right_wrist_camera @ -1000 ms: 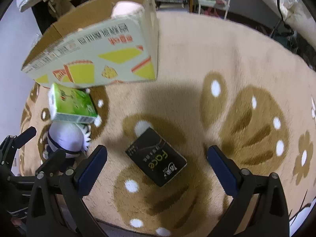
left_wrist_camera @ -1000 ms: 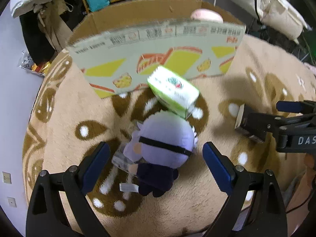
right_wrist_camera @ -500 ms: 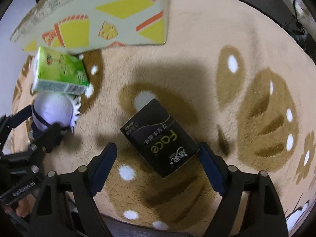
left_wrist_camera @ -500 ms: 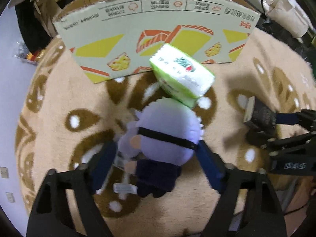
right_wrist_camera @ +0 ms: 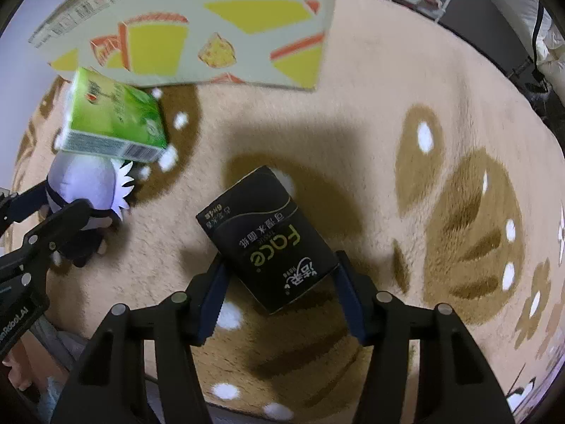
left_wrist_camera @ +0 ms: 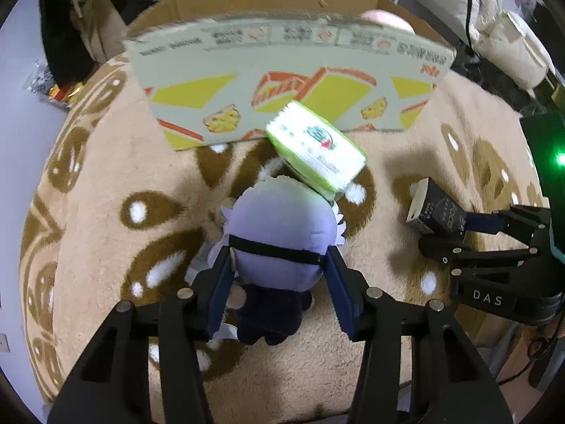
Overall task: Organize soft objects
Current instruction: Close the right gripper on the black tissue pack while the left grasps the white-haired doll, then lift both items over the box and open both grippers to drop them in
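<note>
A purple-headed plush doll (left_wrist_camera: 279, 243) with a black eye band lies on the rug. My left gripper (left_wrist_camera: 279, 296) is shut on it, one pad on each side of its head. A green tissue pack (left_wrist_camera: 314, 148) rests against the doll's head, also seen in the right wrist view (right_wrist_camera: 109, 120). My right gripper (right_wrist_camera: 279, 295) is shut on a black tissue pack (right_wrist_camera: 268, 236), its pads pressing the pack's near corners. The doll also shows at the left of the right wrist view (right_wrist_camera: 84, 183).
A large open cardboard box (left_wrist_camera: 289, 81) with yellow and orange print stands just behind the items; something pink (left_wrist_camera: 385, 17) shows inside it. The beige and brown patterned rug (right_wrist_camera: 406, 113) covers the floor. Pillows, shelves and bags lie beyond the rug.
Both grippers moved forward and closed: the left onto the plush doll's head, the right onto the black tissue pack. The packs and the doll stayed in place on the rug.
</note>
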{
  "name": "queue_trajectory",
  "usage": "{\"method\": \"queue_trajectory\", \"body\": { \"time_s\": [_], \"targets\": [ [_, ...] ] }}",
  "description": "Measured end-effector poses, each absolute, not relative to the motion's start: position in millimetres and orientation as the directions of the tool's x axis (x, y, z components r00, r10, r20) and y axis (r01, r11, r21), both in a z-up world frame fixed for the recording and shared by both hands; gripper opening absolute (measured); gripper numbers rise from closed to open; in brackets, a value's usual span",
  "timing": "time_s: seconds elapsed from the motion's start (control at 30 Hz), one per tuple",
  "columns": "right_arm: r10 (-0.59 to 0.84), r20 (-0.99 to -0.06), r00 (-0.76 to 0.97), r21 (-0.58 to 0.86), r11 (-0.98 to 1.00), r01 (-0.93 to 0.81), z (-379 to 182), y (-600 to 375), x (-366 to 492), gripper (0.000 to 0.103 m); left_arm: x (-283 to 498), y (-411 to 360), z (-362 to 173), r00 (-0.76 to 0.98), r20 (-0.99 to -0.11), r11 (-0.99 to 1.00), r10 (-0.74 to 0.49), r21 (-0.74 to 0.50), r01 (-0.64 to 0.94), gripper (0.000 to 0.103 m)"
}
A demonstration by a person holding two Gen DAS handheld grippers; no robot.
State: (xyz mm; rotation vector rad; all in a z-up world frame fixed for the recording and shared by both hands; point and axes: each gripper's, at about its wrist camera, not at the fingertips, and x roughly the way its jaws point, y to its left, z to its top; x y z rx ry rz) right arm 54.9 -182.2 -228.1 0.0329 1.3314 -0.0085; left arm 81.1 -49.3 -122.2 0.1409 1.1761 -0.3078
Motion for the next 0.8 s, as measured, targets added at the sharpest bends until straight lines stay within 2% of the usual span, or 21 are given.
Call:
{"method": "queue_trajectory", "body": {
  "time_s": [0.17,0.4,0.8],
  "targets": [
    [0.052,-0.932,0.360,0.064,0.998,0.020,-199,-182,50,0.061,81,-33,-109,0.376,-0.896,0.952,-0.236,-0.136,0.275,0.049],
    [0.069,-0.864,0.499,0.086,0.996,0.011,-168,-177,43,0.061,68,-22,-75,0.510,-0.811,0.949,-0.287,-0.166,0.270,0.049],
    [0.118,-0.713,0.691,0.153,0.988,-0.011,-121,-194,24,0.061,57,3,-31,0.703,-0.684,0.979,-0.195,-0.092,0.182,0.049]
  ]
}}
